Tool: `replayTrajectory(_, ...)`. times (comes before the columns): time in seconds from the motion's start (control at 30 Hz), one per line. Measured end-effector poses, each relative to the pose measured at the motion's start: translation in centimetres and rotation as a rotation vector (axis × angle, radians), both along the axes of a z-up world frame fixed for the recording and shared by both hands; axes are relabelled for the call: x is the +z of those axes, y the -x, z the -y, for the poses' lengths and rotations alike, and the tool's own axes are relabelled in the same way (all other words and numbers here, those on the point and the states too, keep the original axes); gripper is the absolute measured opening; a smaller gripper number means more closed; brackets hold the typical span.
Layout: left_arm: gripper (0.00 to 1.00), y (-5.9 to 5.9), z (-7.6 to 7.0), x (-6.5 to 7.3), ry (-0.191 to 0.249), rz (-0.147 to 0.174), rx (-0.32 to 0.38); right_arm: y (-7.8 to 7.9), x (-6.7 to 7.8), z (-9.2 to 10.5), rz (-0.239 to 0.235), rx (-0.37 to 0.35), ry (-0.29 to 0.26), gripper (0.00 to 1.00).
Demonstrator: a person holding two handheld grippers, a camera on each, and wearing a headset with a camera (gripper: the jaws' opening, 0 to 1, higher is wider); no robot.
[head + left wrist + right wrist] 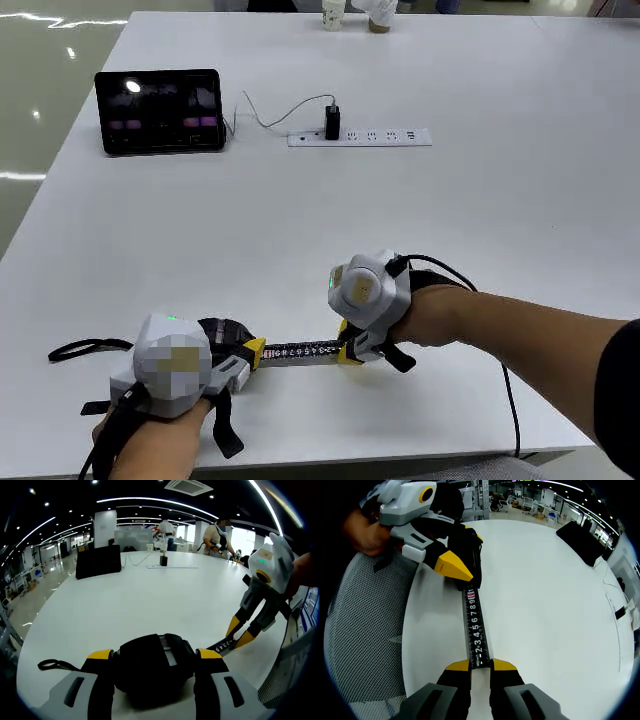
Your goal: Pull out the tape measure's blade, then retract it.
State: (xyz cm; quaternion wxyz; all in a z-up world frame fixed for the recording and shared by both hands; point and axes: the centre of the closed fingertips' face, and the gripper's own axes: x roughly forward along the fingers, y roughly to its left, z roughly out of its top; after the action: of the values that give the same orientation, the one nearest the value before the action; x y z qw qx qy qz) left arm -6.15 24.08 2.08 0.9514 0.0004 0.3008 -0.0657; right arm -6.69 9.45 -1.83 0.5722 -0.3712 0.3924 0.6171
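A black tape measure (225,335) (155,662) (465,535) lies near the table's front edge, with my left gripper (252,352) (156,655) shut on its case. A short length of black blade (300,351) (223,644) (474,627) with white numbers runs out to the right along the table. My right gripper (348,352) (481,665) (239,632) is shut on the blade's end, its yellow-tipped jaws pinching it. A black wrist strap (85,348) (55,664) trails left from the case.
A dark tablet (160,110) stands at the far left of the white table (450,200). A power strip (360,137) with a plugged charger and cable lies at the back middle. Cups (334,14) stand at the far edge. A mesh chair (365,640) sits at the table's near side.
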Motion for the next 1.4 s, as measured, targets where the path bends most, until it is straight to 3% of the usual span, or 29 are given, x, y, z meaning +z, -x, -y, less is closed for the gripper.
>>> replayTrajectory(1.4, 0.59, 0.0, -0.2, 0.1, 0.036, 0.001, 0.007, 0.3, 0.0, -1.8, -0.008, 0.001, -0.042, 0.10)
